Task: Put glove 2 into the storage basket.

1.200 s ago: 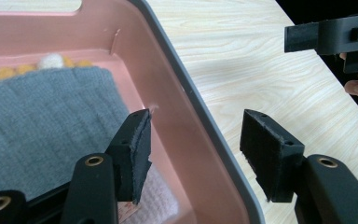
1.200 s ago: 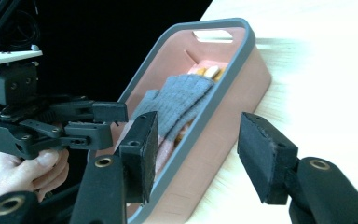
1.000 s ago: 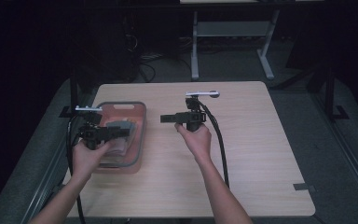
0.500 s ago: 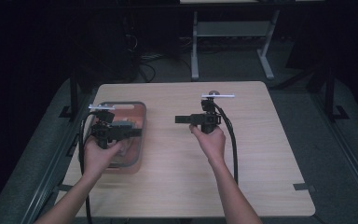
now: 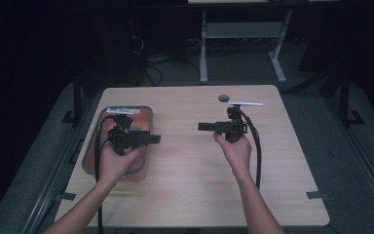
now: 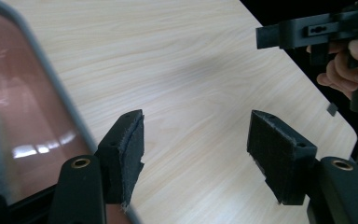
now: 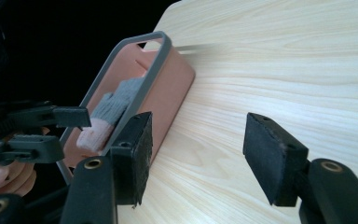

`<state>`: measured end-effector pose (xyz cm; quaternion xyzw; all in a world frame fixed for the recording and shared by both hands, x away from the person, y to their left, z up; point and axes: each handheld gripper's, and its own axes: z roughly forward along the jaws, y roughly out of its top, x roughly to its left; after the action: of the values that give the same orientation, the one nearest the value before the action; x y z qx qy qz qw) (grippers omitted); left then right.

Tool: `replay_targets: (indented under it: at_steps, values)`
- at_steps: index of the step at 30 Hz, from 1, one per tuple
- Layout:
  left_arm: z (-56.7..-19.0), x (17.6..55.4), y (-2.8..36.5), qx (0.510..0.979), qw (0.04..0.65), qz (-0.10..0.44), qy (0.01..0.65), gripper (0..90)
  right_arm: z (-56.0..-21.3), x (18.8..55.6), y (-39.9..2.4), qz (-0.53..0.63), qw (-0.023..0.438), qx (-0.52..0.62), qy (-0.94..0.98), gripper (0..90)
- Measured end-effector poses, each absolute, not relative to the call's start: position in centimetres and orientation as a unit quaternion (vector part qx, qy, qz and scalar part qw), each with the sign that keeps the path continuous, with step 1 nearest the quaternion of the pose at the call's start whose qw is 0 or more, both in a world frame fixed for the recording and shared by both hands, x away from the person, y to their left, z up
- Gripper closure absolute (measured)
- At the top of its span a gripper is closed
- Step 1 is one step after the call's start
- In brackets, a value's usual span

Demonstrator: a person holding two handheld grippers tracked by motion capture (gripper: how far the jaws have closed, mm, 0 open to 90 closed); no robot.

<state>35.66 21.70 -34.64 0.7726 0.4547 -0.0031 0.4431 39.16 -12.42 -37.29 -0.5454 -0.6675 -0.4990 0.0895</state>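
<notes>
Left gripper (image 5: 153,139) off the bin (image 5: 90,146), right gripper (image 5: 204,126) withdrawn right, both jaws widening, empty

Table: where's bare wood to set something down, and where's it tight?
Free: the table between the left gripper and right gripper, the whole near strip, and the right side past the cable. Tight: the left edge, taken by the bin holding a sock; a small dark disc sits far-right.

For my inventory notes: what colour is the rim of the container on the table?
Grey, around the pinkish translucent plastic container; the right gripper view shows it best.
</notes>
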Motion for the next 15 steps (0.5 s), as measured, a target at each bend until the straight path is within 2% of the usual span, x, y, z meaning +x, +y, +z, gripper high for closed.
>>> replay_targets:
  at_steps: [15]
  values:
    - [-35.5,35.0,16.6,0.792,0.443,-0.025,0.420,35.5,-38.4,38.0,-16.7,-0.490,0.075,-0.571,-0.654,40.2]
